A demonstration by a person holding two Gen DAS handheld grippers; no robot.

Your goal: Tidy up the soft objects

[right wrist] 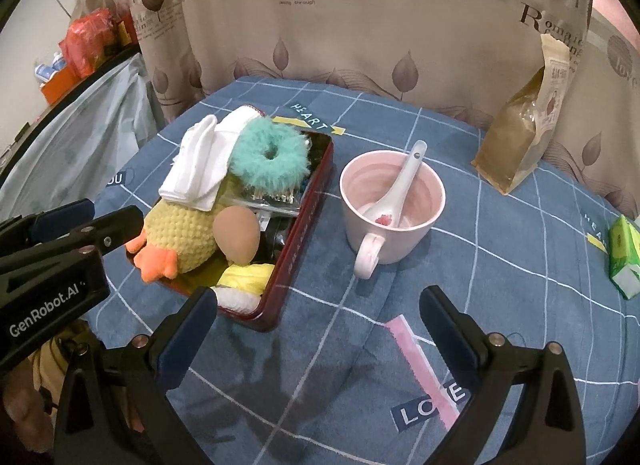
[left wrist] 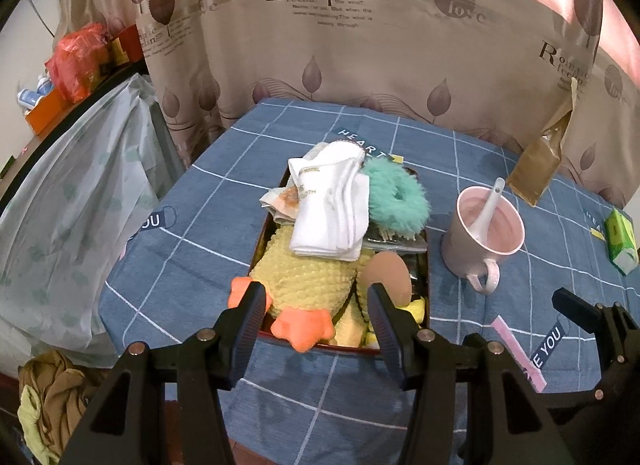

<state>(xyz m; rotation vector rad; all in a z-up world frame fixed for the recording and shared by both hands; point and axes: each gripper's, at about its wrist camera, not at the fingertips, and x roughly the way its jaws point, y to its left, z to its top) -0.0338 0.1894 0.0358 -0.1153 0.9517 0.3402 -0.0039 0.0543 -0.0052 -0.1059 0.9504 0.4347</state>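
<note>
A dark red tin box (left wrist: 340, 348) (right wrist: 304, 225) on the blue checked tablecloth is heaped with soft things. A yellow plush duck (left wrist: 308, 277) (right wrist: 180, 229) with orange feet lies at its near end. Folded white socks (left wrist: 332, 217) (right wrist: 200, 165) and a teal fluffy scrunchie (left wrist: 400, 197) (right wrist: 272, 161) lie behind it. A brown egg-shaped puff (left wrist: 390, 275) (right wrist: 236, 237) leans beside the duck. My left gripper (left wrist: 316, 305) (right wrist: 112, 213) hovers open at the box's near end, its pads clear of the duck. My right gripper (right wrist: 318, 305) stands wide open over bare cloth.
A pink mug (left wrist: 484, 233) (right wrist: 392, 201) with a white spoon stands right of the box. A brown pouch (right wrist: 516, 137) leans on the curtain, a green packet (right wrist: 624, 257) lies far right, and a pink strip (right wrist: 420, 361) lies near. A plastic bag (left wrist: 72, 205) hangs left.
</note>
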